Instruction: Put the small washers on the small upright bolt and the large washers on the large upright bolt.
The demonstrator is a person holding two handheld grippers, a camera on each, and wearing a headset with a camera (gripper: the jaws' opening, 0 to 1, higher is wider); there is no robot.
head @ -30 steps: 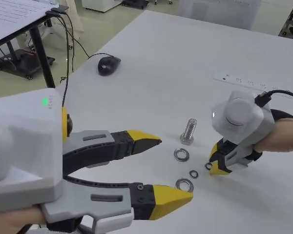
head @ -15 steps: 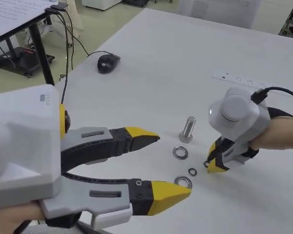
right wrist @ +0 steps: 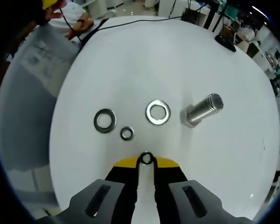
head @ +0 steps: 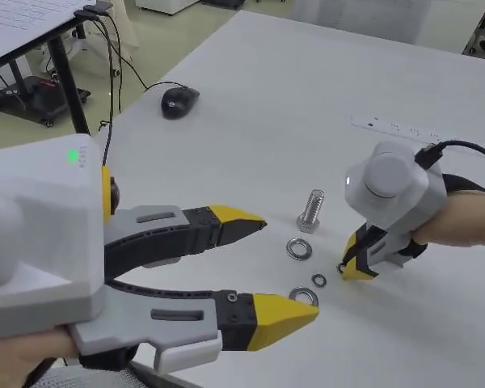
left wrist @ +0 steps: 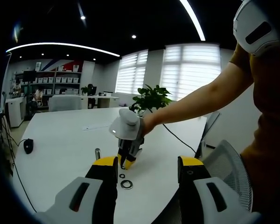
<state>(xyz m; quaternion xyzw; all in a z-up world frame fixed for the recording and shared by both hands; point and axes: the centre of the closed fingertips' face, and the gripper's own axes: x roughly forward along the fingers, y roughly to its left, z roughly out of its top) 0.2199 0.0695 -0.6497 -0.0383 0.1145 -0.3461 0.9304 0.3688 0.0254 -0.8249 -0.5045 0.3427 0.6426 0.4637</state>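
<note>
White tabletop [head: 250, 97] runs under the whole scene. Nearest the headset, close to the table's front edge, the left gripper [head: 289, 267] hangs with its yellow-tipped jaws spread wide and nothing between them. Just past its lower tip the near large washer [head: 304, 297] lies flat on the table. A little further on sits the loose small washer [head: 318, 280], and beyond that the far large washer [head: 299, 249]; all three lie apart from one another. To their right the right gripper [head: 357, 265] points down at the table with its jaws drawn almost together. The right gripper view shows the held small washer [right wrist: 147, 158] pinched between the tips, though I cannot tell whether it is clear of the surface. Just behind the far large washer the upright bolt [head: 310, 212] stands on its head, thread up and bare. Farther back a white power strip [head: 396, 129] lies toward the right edge, and a black mouse [head: 180, 103] with its cable sits to the left. Beyond the table's left side stands a dark-legged desk [head: 65, 56].
</note>
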